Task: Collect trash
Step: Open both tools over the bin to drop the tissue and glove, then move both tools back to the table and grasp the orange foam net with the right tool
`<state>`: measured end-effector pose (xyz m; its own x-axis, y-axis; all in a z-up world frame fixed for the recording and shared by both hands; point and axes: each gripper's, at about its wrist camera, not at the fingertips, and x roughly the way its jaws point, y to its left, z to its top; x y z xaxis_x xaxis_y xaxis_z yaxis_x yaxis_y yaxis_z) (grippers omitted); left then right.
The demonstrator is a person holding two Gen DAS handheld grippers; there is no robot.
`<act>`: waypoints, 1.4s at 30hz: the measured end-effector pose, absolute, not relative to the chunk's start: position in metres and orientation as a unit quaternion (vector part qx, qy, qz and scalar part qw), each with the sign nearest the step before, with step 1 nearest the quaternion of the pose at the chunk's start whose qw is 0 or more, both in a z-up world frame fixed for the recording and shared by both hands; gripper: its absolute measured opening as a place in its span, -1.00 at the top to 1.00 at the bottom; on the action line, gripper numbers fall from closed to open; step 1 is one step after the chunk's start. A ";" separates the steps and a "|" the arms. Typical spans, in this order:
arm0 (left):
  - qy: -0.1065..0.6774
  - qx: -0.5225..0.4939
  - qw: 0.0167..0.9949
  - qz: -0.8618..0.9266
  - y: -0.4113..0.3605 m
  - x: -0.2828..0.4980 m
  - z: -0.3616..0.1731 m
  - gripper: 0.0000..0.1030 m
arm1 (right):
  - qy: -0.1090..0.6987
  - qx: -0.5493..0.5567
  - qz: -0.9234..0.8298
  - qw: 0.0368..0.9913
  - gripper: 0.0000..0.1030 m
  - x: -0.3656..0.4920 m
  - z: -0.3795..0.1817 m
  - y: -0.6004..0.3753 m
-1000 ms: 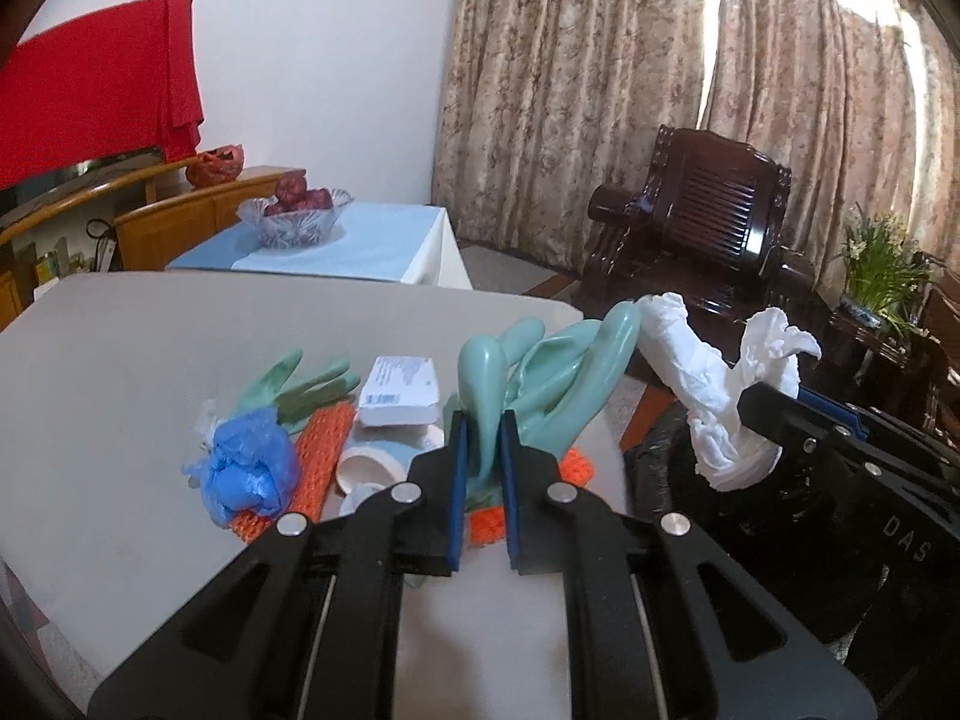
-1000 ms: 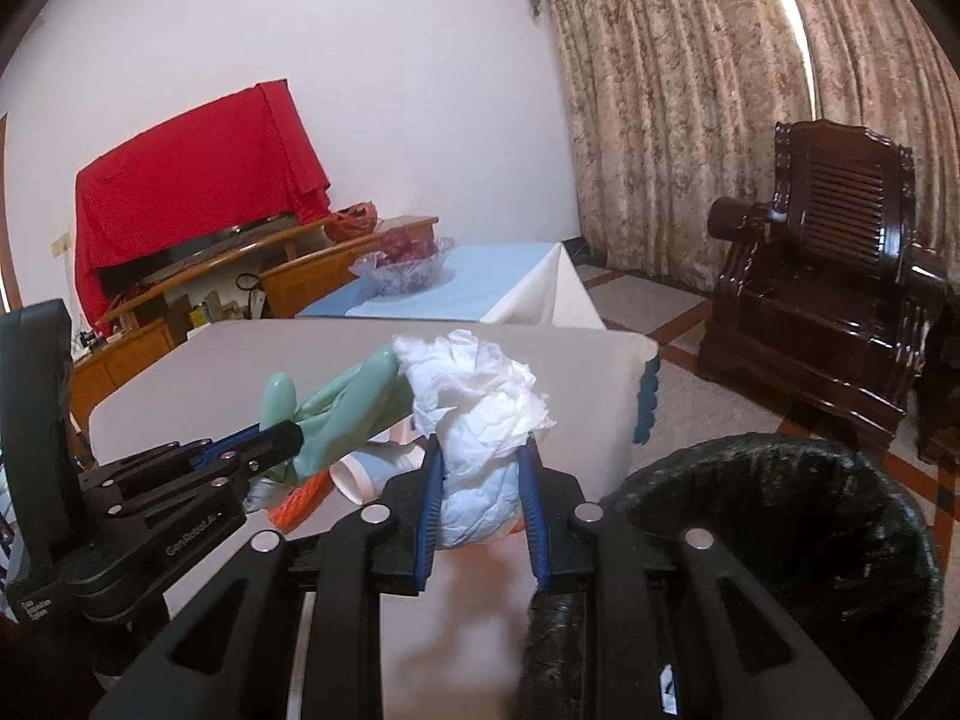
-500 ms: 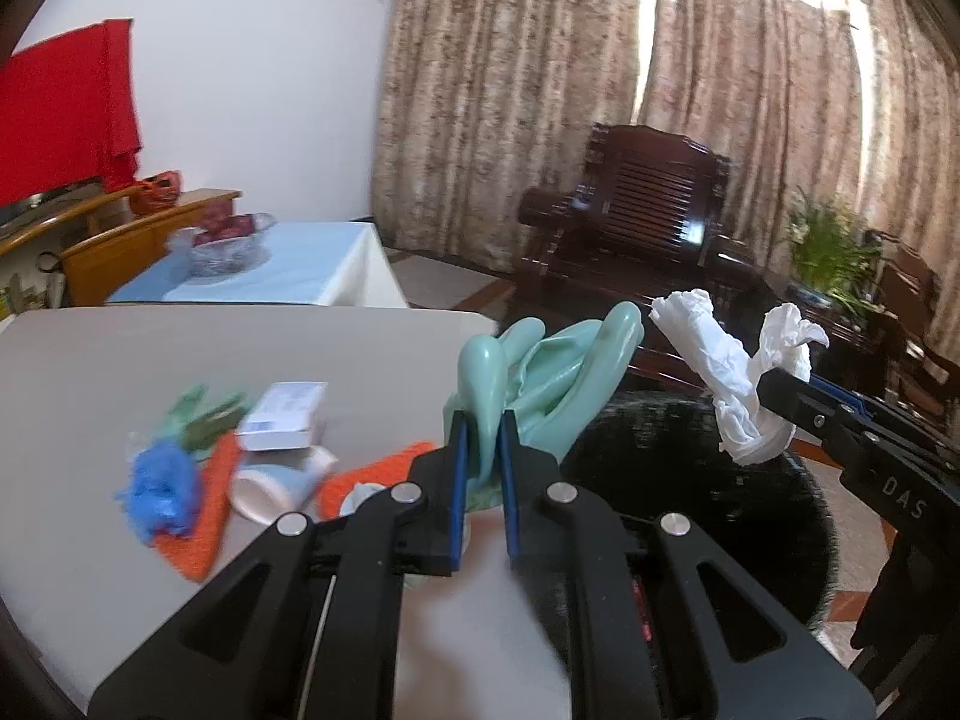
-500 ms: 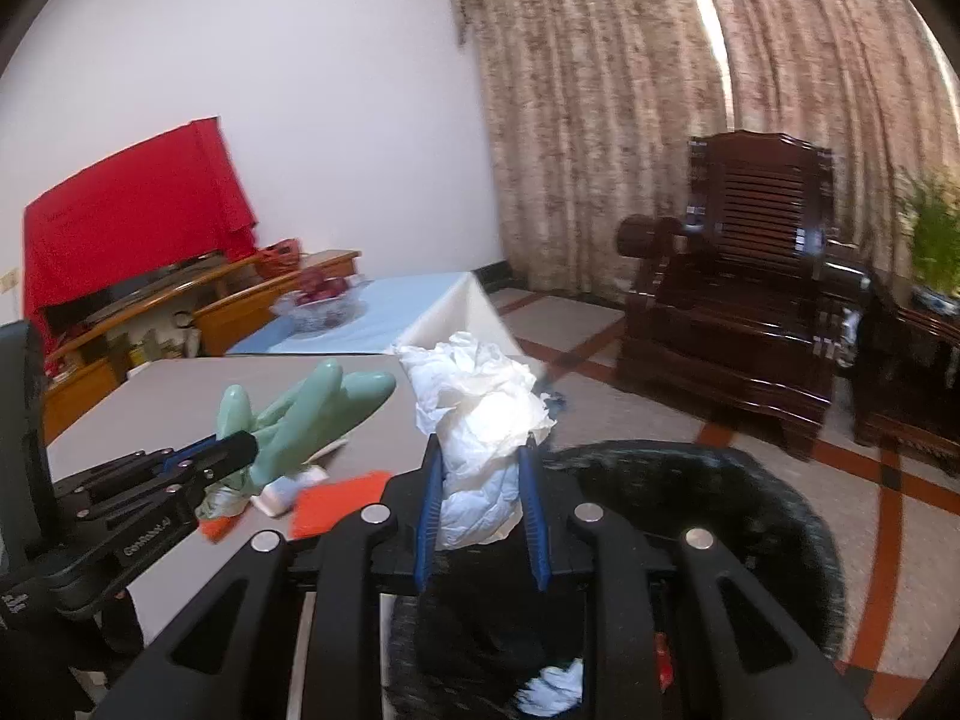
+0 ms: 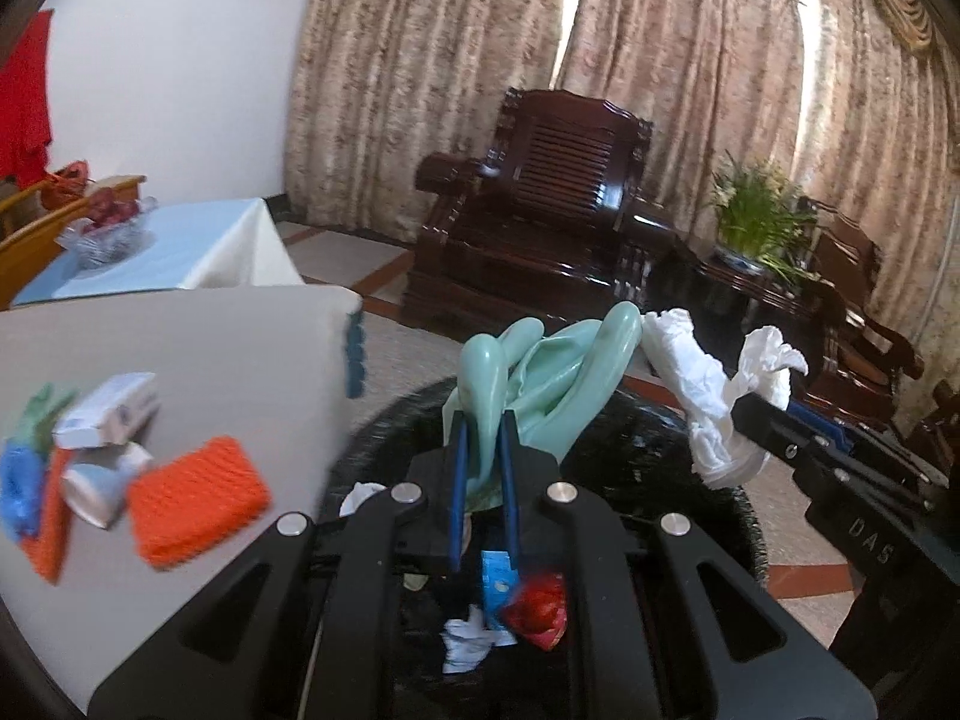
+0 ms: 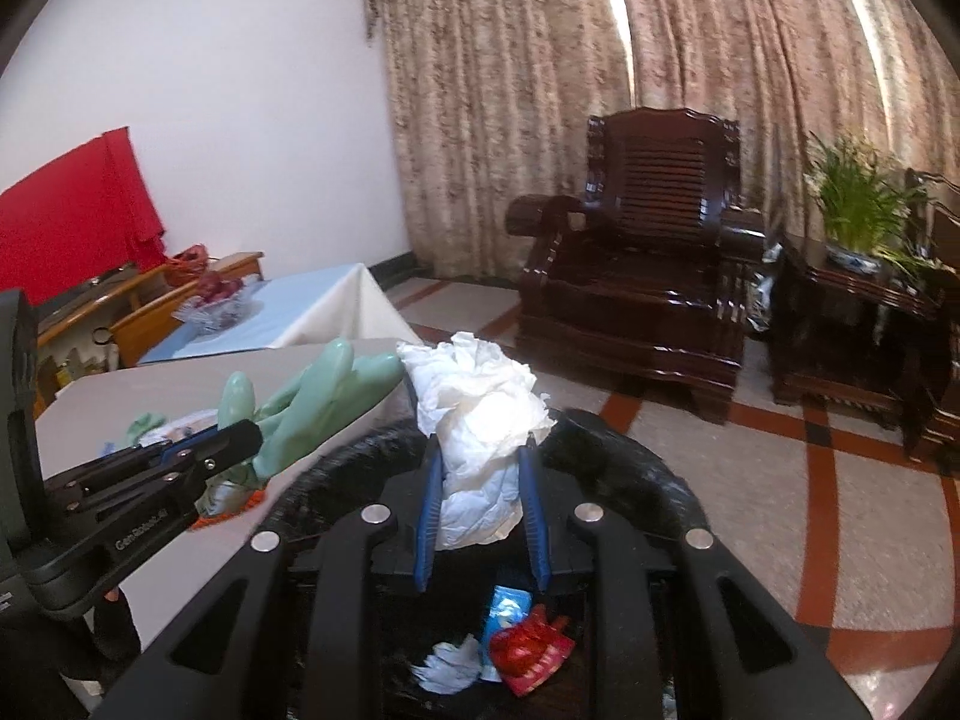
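Note:
My left gripper (image 5: 480, 426) is shut on a pale green rubber glove (image 5: 558, 378), held over the black-lined trash bin (image 5: 708, 480). The right gripper (image 6: 480, 450) is shut on a crumpled white tissue wad (image 6: 480, 420), also above the bin (image 6: 636, 456). Each gripper shows in the other's view: the right one with its tissue (image 5: 714, 402) at right, the left one with the glove (image 6: 312, 408) at left. On the grey table (image 5: 198, 342) lie an orange mesh pad (image 5: 198, 498), a white box (image 5: 111, 408), a paper cup (image 5: 99, 480) and a blue bag (image 5: 18, 486).
Inside the bin lie a red wrapper (image 6: 528, 654), a blue packet (image 6: 507, 606) and white scraps (image 6: 444, 666). A dark wooden armchair (image 6: 636, 300) and a potted plant (image 6: 858, 210) stand beyond. A second table with a blue cloth (image 6: 282, 312) holds a glass bowl.
Both grippers have swung right off the table to above the trash bin, still holding the glove and the tissue. The table's trash has slid to the left of the left wrist view.

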<state>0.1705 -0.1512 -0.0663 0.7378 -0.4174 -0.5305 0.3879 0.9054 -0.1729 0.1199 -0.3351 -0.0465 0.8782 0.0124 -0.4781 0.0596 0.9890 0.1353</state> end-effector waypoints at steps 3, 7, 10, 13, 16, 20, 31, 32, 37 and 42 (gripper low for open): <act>0.306 -0.025 0.924 -0.230 -0.168 0.177 -0.079 0.82 | 0.257 0.078 -0.024 0.963 0.53 0.120 -0.056 -0.344; 0.324 -0.020 0.915 -0.240 -0.189 0.185 -0.096 0.82 | 0.267 0.085 -0.034 0.959 0.53 0.119 -0.064 -0.354; 0.334 -0.017 0.910 -0.245 -0.195 0.189 -0.106 0.74 | 0.278 0.091 -0.042 0.955 0.49 0.121 -0.071 -0.359; 0.340 -0.014 0.907 -0.246 -0.193 0.192 -0.111 0.48 | 0.286 0.092 -0.052 0.952 0.34 0.122 -0.078 -0.361; 0.331 -0.013 0.913 -0.240 -0.185 0.191 -0.108 0.23 | 0.287 0.092 -0.061 0.951 0.13 0.122 -0.082 -0.362; 0.319 -0.012 0.920 -0.228 -0.170 0.189 -0.102 -0.08 | 0.285 0.087 -0.070 0.952 -0.47 0.123 -0.081 -0.361; 0.291 0.003 0.942 -0.167 -0.104 0.179 -0.079 -0.72 | 0.271 0.083 -0.057 0.957 -0.88 0.128 -0.070 -0.340; 0.291 0.000 0.943 -0.159 -0.094 0.178 -0.078 -0.72 | 0.271 0.081 -0.051 0.958 -0.88 0.130 -0.069 -0.333; 0.289 -0.007 0.951 -0.111 -0.043 0.169 -0.072 -0.74 | 0.269 0.073 -0.016 0.960 -0.89 0.137 -0.063 -0.301; 0.282 -0.022 0.958 -0.049 0.018 0.160 -0.066 -0.74 | 0.262 0.065 0.032 0.962 -0.89 0.145 -0.056 -0.253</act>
<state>0.1601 0.0179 -0.0659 0.8362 -0.1053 -0.5382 0.0806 0.9943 -0.0692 0.1449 -0.2531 -0.0557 0.8607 0.0953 -0.5000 -0.0273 0.9895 0.1416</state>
